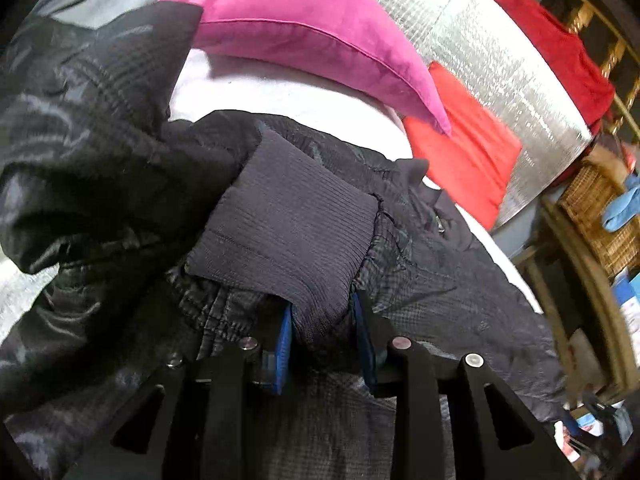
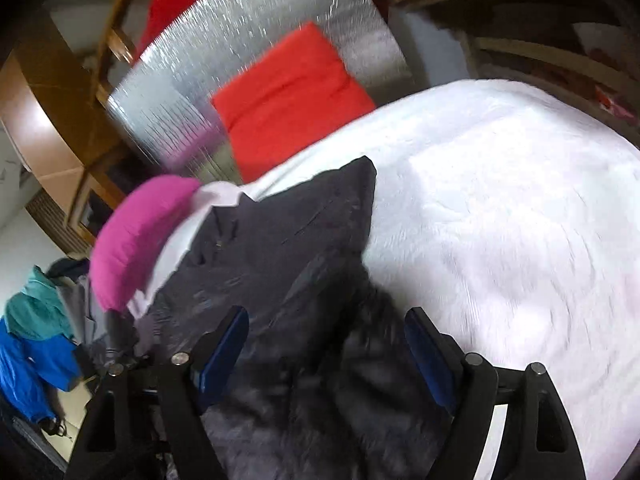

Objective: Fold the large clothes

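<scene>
A large black jacket (image 1: 100, 128) lies crumpled on a white fluffy bed cover (image 1: 280, 92). My left gripper (image 1: 322, 328) is shut on the jacket's ribbed knit cuff (image 1: 288, 220), which bulges up between the blue pads. In the right wrist view the jacket (image 2: 288, 240) spreads across the left part of the white cover (image 2: 500, 200). My right gripper (image 2: 326, 344) is open, its blue pads (image 2: 224, 344) wide apart just above the jacket fabric, holding nothing. The right wrist view is motion-blurred.
A pink cushion (image 1: 304, 24) lies at the head of the bed, also in the right wrist view (image 2: 136, 236). A red cushion (image 1: 464, 152) leans on a silver foil panel (image 1: 480, 52). Wicker baskets (image 1: 600, 216) and blue garments (image 2: 36, 360) sit off the bed.
</scene>
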Demonstrator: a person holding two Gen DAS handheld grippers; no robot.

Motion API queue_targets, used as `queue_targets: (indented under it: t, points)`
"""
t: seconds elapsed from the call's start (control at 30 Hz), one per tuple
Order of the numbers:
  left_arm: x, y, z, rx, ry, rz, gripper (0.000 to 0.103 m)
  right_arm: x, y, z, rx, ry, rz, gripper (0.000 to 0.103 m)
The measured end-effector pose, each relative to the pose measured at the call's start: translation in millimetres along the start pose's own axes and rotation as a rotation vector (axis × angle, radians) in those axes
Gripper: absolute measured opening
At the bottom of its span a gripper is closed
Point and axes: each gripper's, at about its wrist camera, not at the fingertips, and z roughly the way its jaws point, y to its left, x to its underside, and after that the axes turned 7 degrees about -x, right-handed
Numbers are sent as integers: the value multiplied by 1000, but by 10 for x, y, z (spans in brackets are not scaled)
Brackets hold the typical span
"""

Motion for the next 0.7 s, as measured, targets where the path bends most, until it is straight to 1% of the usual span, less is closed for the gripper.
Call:
queue_targets:
  t: [0.03,0.07,0.13,0.17,0.2,0.23,0.3,0.33,0.37,0.4,0.43,0.47,0.5,0.53,0.57,0.6,0.67,0.7]
  points:
    - [0,-2,7,6,0,-4,32,-63,-30,125,18,40,9,83]
    - [-2,-15,27,5,1,-2,32,-113,-49,291,21,98,3,83]
    - [8,-22,31,5,0,0,32,-121,-57,499,-16,171,-8,83]
    - [10,-18,26,7,0,-2,32,-110,-24,570,-34,207,-29,78]
    - [12,-15,21,10,-1,-3,32,-95,36,592,-15,228,-69,44]
    - [13,-15,34,11,-1,-3,32,-81,124,574,6,239,-111,33]
    - [7,-36,49,14,-1,0,32,-80,317,425,55,192,-206,27]
    - [13,-34,41,19,0,6,33,-84,386,376,97,162,-257,27]
    - [18,-51,44,26,5,17,33,-74,374,422,125,174,-273,27]
    - [16,-66,57,26,7,24,33,-29,287,545,155,214,-263,27]
    - [20,-83,60,25,9,34,34,25,199,654,176,244,-252,33]
    - [19,-87,60,22,8,34,34,30,151,642,163,216,-238,36]
    - [15,-77,62,23,10,28,34,-2,118,583,144,195,-205,45]
    - [12,-69,66,24,12,23,33,-41,69,508,118,179,-157,59]
    - [12,-73,70,21,12,25,33,-71,26,447,104,169,-127,66]
    - [13,-83,70,16,10,30,33,-124,-24,361,85,146,-96,69]
    - [13,-88,76,13,10,33,33,-254,-121,227,49,93,-30,70]
    - [10,-90,77,13,10,33,33,-351,-180,206,26,69,14,73]
